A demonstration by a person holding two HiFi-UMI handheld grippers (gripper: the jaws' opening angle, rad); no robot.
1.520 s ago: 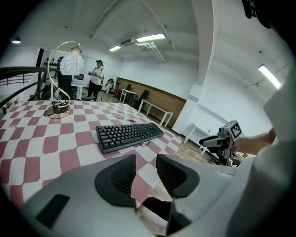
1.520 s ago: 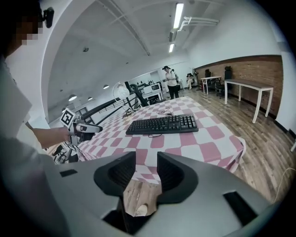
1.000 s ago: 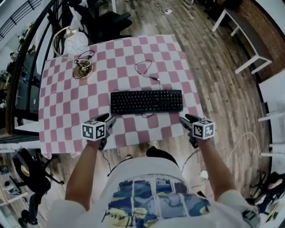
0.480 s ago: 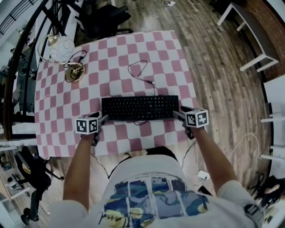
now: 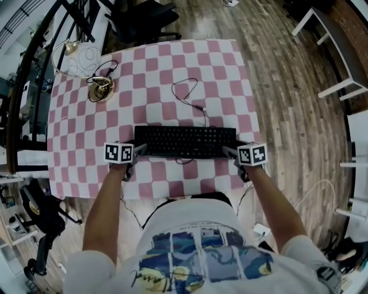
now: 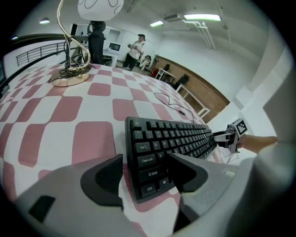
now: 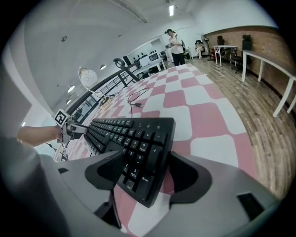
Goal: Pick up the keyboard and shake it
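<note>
A black keyboard (image 5: 185, 142) lies flat on the pink-and-white checked table (image 5: 86, 126), near its front edge. My left gripper (image 5: 140, 149) is at the keyboard's left end and my right gripper (image 5: 228, 151) at its right end. In the left gripper view the keyboard's (image 6: 171, 139) near-left corner sits between the left gripper's (image 6: 145, 173) jaws, which are opening, with a gap at the pads. In the right gripper view the keyboard's (image 7: 129, 134) number-pad end lies between the right gripper's (image 7: 143, 173) jaws, which are also opening and not pressing on it.
The keyboard's thin black cable (image 5: 187, 95) loops over the table behind it. A brass-based lamp (image 5: 102, 89) with a white globe (image 5: 80, 57) stands at the far left corner. A black office chair (image 5: 144, 17) is beyond the table, a white bench (image 5: 333, 46) to the right.
Both grippers have moved forward from the table's front edge to the keyboard's two ends. Their jaws now straddle the ends and stand wider apart.
</note>
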